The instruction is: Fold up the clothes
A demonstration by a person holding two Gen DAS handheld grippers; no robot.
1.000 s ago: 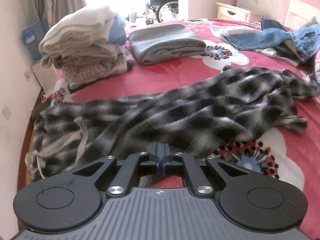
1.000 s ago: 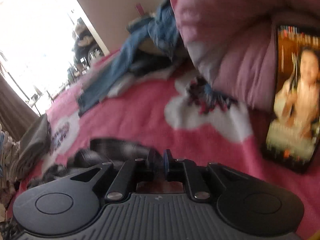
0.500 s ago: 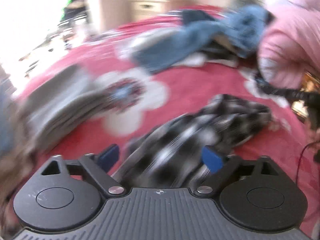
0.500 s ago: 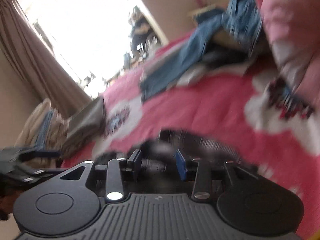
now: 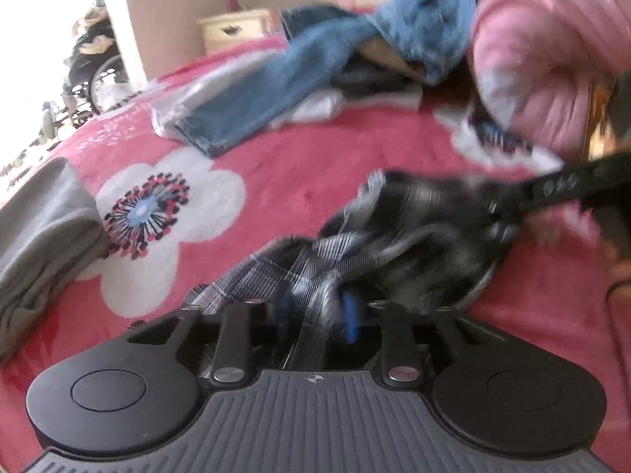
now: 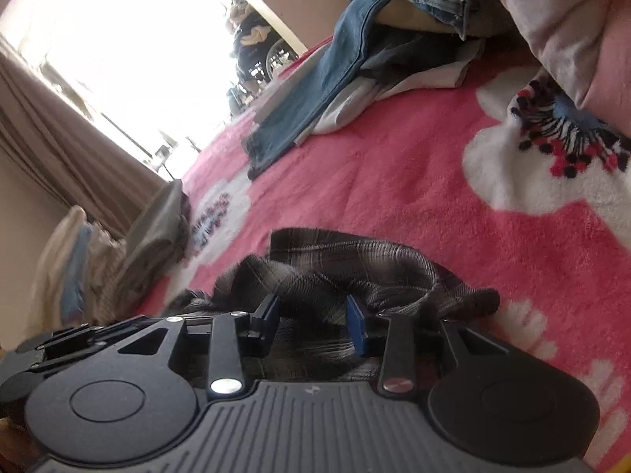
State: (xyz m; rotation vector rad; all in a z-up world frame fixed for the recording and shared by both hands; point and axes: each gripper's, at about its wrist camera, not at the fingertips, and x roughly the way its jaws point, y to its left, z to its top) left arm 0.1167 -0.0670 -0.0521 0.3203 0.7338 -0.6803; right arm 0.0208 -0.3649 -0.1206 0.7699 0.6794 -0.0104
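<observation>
At the left of the left wrist frame a folded grey garment (image 5: pixel 43 236) lies on the pink flowered bedspread (image 5: pixel 315 149). At centre the plaid garment (image 5: pixel 355 244) is bunched, a strip running between the left gripper (image 5: pixel 315 315) fingers, which pinch it. In the right view, the right gripper (image 6: pixel 313 321) stands spread around a plaid fold, not clamped. Likely risk: with one end unclamped, the cloth could slip and bunch further. No containers show; jeans (image 5: pixel 276 90) sprawl in the upper middle.
</observation>
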